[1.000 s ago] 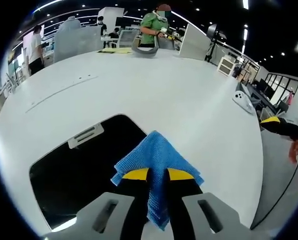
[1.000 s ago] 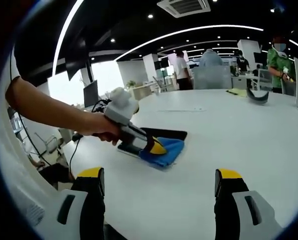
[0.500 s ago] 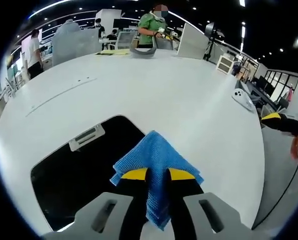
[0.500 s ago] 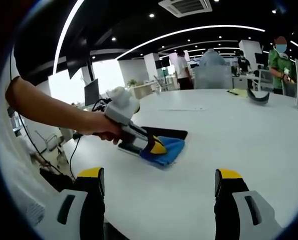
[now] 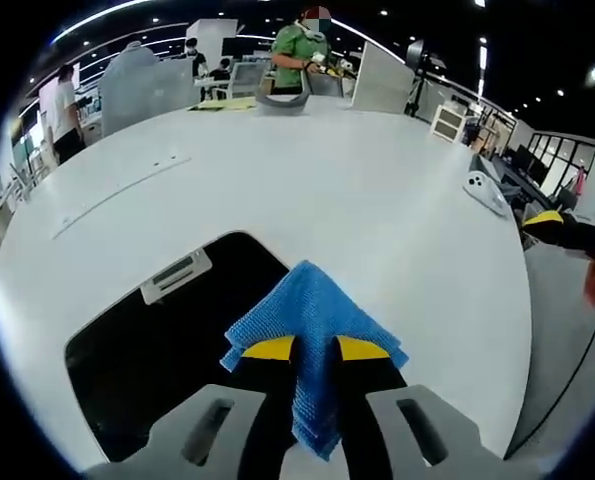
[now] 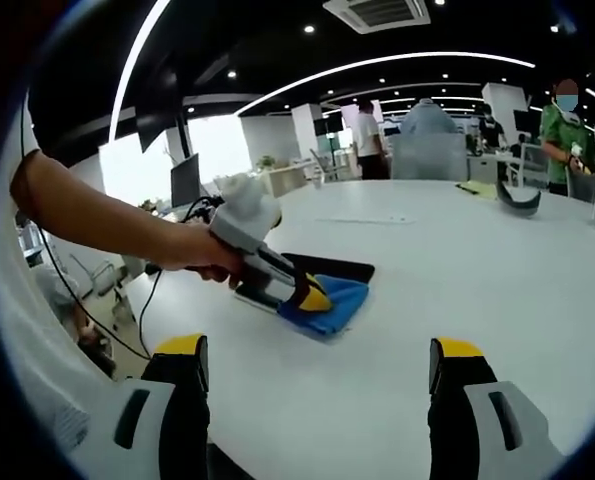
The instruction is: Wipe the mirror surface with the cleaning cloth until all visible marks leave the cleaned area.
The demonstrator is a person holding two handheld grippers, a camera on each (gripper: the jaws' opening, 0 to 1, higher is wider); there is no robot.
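Left gripper was clamped on the blue cleaning cloth — yellow-tipped jaws pinched together at bottom centre of the left gripper view, cloth fanning out above them and hanging down between them. The cloth sat on the right edge of the mirror, which lay flat as a dark panel in the lower left of that view, with a pale tag-like piece at its upper edge. All of it rested on a large white table.

In the right gripper view the same left gripper showed left of centre, held by a hand with a bare forearm coming in from the left edge; its tip pressed the cloth down at the near corner of the mirror. I couldn't tell from either view whether marks were on the glass — too dark.

Right gripper was apart, jaws wide at bottom left and bottom right of its view, nothing between them, well back from the mirror.

Background: a person in green at top centre of the left gripper view, a dark curved object on the table's far edge just below.
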